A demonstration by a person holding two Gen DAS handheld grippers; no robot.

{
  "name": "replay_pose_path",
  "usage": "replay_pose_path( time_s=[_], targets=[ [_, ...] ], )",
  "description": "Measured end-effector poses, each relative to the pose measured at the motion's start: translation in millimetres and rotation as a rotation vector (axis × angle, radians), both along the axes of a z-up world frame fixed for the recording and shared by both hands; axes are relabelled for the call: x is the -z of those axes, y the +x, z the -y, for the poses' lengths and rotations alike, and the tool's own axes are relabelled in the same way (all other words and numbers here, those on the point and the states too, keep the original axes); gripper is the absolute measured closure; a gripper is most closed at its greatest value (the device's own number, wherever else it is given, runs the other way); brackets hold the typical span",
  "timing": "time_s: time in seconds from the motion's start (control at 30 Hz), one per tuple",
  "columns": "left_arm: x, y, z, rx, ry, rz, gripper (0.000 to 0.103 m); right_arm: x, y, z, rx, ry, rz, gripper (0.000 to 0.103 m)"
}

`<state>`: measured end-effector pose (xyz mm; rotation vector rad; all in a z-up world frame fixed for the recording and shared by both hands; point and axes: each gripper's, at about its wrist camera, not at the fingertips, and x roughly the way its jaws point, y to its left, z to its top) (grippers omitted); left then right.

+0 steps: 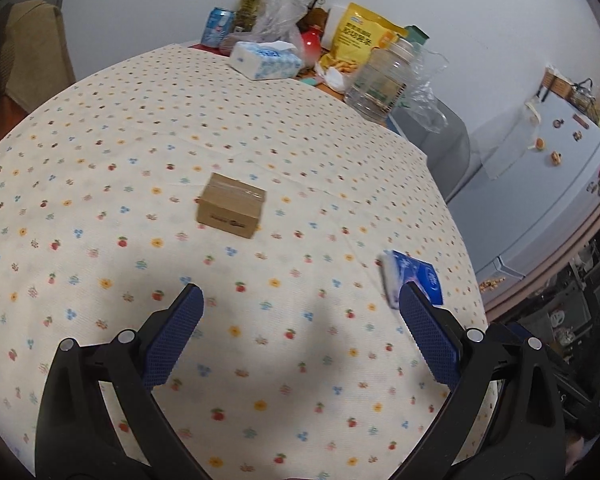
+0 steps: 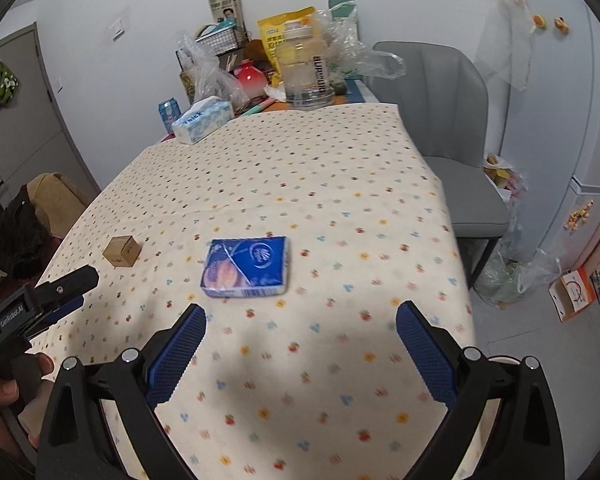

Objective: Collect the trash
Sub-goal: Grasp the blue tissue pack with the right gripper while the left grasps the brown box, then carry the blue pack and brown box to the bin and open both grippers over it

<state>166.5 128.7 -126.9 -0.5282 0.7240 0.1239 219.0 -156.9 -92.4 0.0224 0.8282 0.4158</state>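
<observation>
Two sets of jaws, both spread wide, nothing between them. Left gripper (image 1: 300, 300) hangs over the near part of the desk (image 1: 100, 152), blue pads facing each other across bare flowered cloth. Right gripper (image 2: 300, 316) likewise apart and empty, above the cloth's near edge.

Ahead of the left gripper, well apart: small cardboard box (image 1: 232, 210), taped on top, sitting square on the cloth. Blue tissue pack (image 1: 414, 280) lies just beside the left gripper's right pad, partly behind it in that view. From the right wrist, the same pack lies flat near and ahead of the right gripper, slightly left of centre; the box sits further left, near the desk's left edge.

Person's hand (image 2: 4, 400) grips the left tool's handle at the lower left of the right wrist view.

Far end of desk: white-and-blue tissue box (image 1: 266, 60), drink can (image 1: 219, 27), red pot (image 1: 311, 46), yellow snack bag (image 1: 360, 40), clear plastic jug (image 1: 384, 80), crumpled clear bags. Grey chair (image 2: 452, 120) beyond the right side; fridge (image 1: 560, 184) with magnets further right.
</observation>
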Motion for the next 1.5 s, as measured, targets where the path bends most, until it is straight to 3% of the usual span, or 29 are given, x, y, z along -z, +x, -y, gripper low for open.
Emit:
replay_pose_path(
  time_s=[0.3,0.53,0.6,0.7,0.83,1.23,1.27,1.3,1.37,1.4,1.5],
  targets=[
    [7.7,-2.1,-25.1,-0.059,0.01,-0.017,0.006,16.7,22.8,-61.6,-0.097,-0.053,-0.043,0.01],
    [12.2,7.5,-43.1,-0.079,0.044,-0.051,0.006,35.2,41.7,-85.8,-0.078,-0.119,-0.065,0.009],
    [13.2,18.7,-45.7,-0.07,0.064,-0.076,0.006,39.5,47.2,-87.2,-0.062,-0.139,-0.075,0.011],
    [14.0,34.2,-49.9,-0.076,0.069,-0.095,0.006,43.5,52.2,-88.2,-0.066,-0.153,-0.089,0.03],
    [19.0,58.7,-45.3,-0.056,0.102,-0.148,0.006,40.5,51.2,-83.1,-0.105,-0.13,-0.09,0.039],
    [25.5,93.7,-39.5,-0.127,0.205,-0.201,0.006,25.6,41.5,-38.9,-0.038,-0.068,-0.097,0.04],
    [25.2,95.6,-38.3,-0.127,0.21,-0.201,0.008,24.9,40.2,-37.0,-0.036,-0.066,-0.095,0.04],
    [24.4,97.3,-36.0,-0.123,0.223,-0.2,0.017,23.7,39.2,-34.4,-0.033,-0.064,-0.093,0.039],
    [22.9,98.2,-31.4,-0.119,0.245,-0.202,0.037,22.0,37.1,-30.6,-0.029,-0.056,-0.091,0.039],
    [22.1,97.0,-29.7,-0.118,0.248,-0.2,0.053,21.1,35.9,-28.3,-0.026,-0.051,-0.089,0.039],
    [20.3,89.7,-29.0,-0.107,0.204,-0.179,0.054,19.5,32.7,-24.6,-0.018,-0.041,-0.087,0.039]
  ],
)
